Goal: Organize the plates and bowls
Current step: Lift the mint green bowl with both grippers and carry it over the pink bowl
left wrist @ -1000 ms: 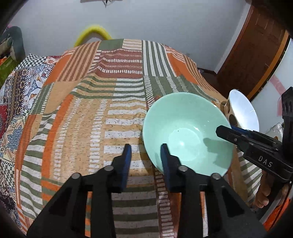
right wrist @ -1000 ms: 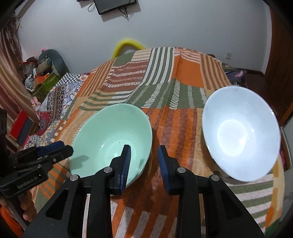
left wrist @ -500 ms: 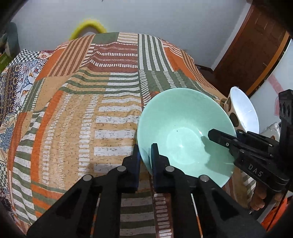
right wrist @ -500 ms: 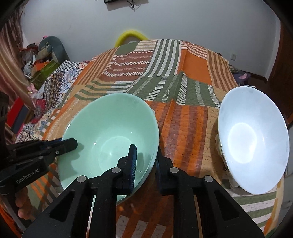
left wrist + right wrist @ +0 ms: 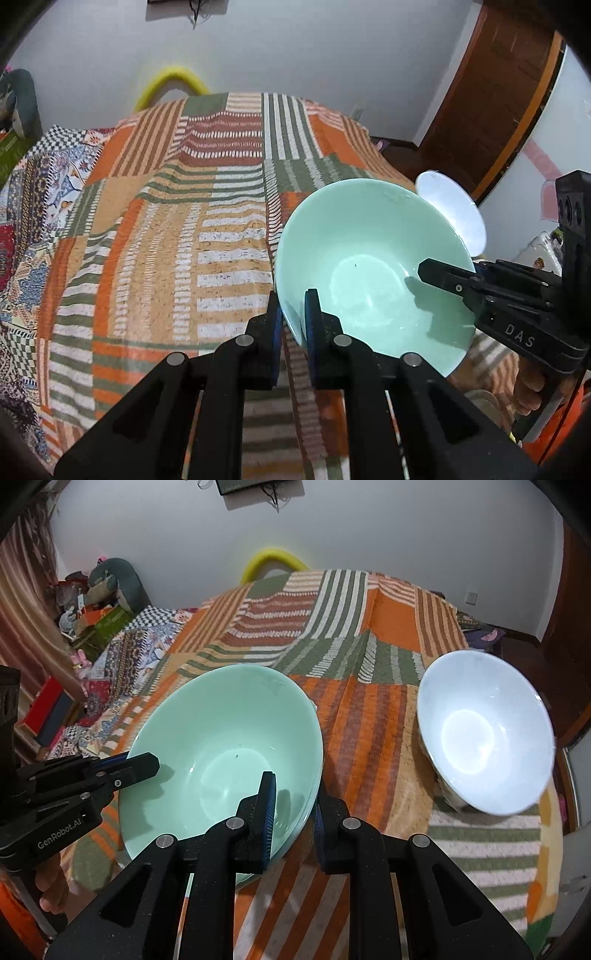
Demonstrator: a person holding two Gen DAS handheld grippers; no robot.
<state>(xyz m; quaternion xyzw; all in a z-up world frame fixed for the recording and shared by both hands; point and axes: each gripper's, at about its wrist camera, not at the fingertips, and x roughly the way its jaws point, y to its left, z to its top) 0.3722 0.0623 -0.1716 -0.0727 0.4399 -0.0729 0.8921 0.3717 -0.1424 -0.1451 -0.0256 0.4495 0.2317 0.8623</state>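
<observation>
A mint green bowl [image 5: 373, 266] is held between both grippers above the striped bedspread [image 5: 184, 229]. My left gripper [image 5: 293, 321] is shut on its near left rim. My right gripper [image 5: 293, 805] is shut on its right rim; the bowl also shows in the right wrist view [image 5: 225, 749]. The right gripper reaches into the bowl from the right in the left wrist view [image 5: 439, 277]. A white bowl [image 5: 484, 734] sits to the right on the bedspread [image 5: 373, 731]; it peeks out behind the green bowl in the left wrist view [image 5: 450, 210].
A yellow foam arc [image 5: 273, 559] stands at the far end of the bed. Cluttered toys and boxes [image 5: 96, 605] lie at the left. A wooden door [image 5: 498, 92] is at the right. The bed drops off at the right edge.
Both grippers have closed onto the green bowl's rim, the left first, then the right. The bowl now sits higher and tilted in both views.
</observation>
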